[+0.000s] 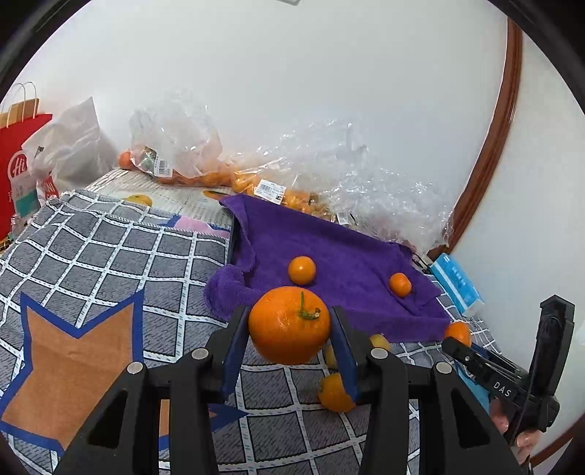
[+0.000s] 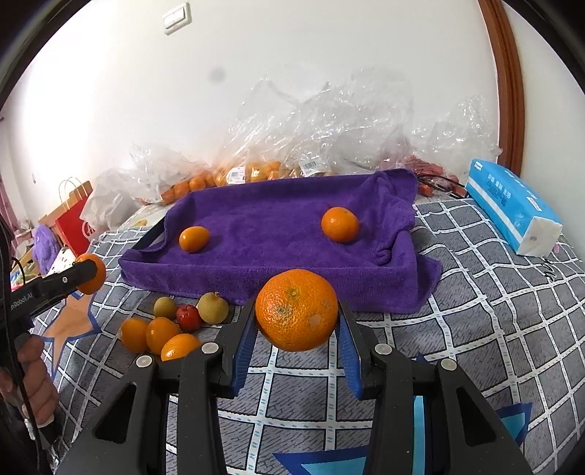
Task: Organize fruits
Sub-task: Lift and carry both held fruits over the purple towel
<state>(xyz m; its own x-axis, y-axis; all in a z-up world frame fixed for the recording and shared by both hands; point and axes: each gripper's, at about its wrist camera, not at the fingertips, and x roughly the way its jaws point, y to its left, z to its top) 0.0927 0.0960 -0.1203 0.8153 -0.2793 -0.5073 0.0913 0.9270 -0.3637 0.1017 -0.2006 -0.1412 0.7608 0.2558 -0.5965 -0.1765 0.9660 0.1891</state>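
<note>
Here each gripper (image 1: 289, 325) (image 2: 296, 321) clamps an orange (image 1: 289, 325) (image 2: 296, 310).

Left gripper (image 1: 289, 325) and right gripper (image 2: 297, 316) each clamp 1 orange between 2 blue-padded fingers, pointing slightly downward.

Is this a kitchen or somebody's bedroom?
Probably a room in someone's home, maybe a bedroom. The fruit lies on a soft checked blanket, not a counter, by a plain wall with a light switch. A tissue pack and shopping bags sit nearby.
</note>
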